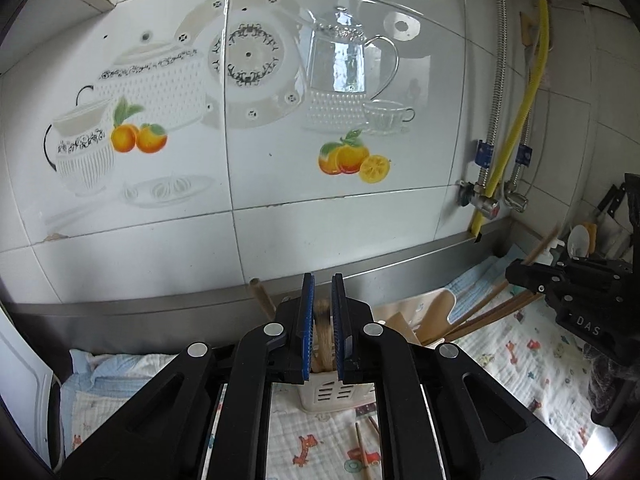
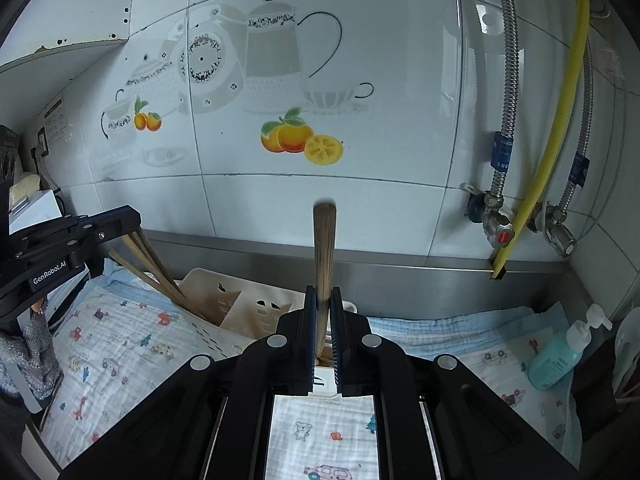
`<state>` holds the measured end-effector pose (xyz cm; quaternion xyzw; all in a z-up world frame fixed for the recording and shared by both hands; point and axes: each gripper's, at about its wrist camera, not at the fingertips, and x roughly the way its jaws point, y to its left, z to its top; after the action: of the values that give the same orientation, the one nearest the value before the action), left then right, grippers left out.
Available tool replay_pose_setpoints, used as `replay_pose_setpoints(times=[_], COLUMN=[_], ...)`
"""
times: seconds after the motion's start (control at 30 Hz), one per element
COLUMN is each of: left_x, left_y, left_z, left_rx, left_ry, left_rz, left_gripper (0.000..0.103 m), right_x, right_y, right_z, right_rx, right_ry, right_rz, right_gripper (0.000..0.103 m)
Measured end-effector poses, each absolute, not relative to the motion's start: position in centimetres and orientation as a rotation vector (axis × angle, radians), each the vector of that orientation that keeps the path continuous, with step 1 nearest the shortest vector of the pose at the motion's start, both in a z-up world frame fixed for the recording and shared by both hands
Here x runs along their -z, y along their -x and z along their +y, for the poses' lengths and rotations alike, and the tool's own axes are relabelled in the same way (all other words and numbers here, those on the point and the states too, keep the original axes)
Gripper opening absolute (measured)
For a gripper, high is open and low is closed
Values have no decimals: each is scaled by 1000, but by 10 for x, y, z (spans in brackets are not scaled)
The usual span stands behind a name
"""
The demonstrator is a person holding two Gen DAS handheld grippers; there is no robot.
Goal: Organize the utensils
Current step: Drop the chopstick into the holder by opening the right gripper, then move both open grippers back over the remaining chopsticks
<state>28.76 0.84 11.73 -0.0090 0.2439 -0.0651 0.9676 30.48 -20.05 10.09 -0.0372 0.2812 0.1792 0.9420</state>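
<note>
Our right claw (image 2: pixel 323 320) pinches a pair of chopsticks (image 2: pixel 324 248) upright, tips down over the holder (image 2: pixel 224 300), so they can drop straight in. Our left claw (image 1: pixel 322 320) is pressed onto more chopsticks (image 1: pixel 322 332) above the same holder (image 1: pixel 336 394), where others (image 2: pixel 160 276) already lean. One stray stick (image 1: pixel 362 452) lies on the cloth (image 2: pixel 120 344). The steel ledge (image 2: pixel 400 272) and tiled wall (image 2: pixel 360 200) stand close behind; open cloth lies to the right.

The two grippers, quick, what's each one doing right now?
Left gripper: closed on wooden chopsticks over the cream utensil holder.
Right gripper: closed on a wooden stick.
</note>
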Motion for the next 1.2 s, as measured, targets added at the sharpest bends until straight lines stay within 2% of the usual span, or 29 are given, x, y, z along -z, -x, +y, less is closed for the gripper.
replay_pose_setpoints(times=[0.1,0.17,0.2,0.27,0.37,0.43,0.5,0.73,0.8,0.93,1.2], left_x=[-116,-118,-119,-122,-126,-128,-128,-111,-101,-80,-51], left_y=[-286,-281,-278,-271,-257,-247,-235,-197,-185,-165,-142], left_z=[10,12,13,12,10,11,13,20,20,20,31], left_rx=[130,128,129,120,122,123,117,107,88,64,27], left_ry=[32,42,45,43,33,33,40,36,26,17,49], left_rz=[499,491,486,469,444,436,428,437,444,467,517], left_gripper=[9,11,17,33,34,38,46,51,68,69,76], right_x=[-105,-108,-110,-113,-116,-116,-114,-98,-91,-74,-38], right_y=[-301,-297,-294,-286,-273,-262,-252,-210,-199,-179,-154], right_z=[-201,-202,-203,-205,-209,-211,-212,-213,-212,-207,-200], right_rx=[-361,-360,-355,-343,-343,-337,-342,-361,-365,-382,-397], right_ry=[76,71,70,77,71,64,61,30,27,13,-24], right_rz=[559,548,539,520,509,497,490,485,486,503,555], right_gripper=[10,16,23,25,28,39,39,48,49,54,56])
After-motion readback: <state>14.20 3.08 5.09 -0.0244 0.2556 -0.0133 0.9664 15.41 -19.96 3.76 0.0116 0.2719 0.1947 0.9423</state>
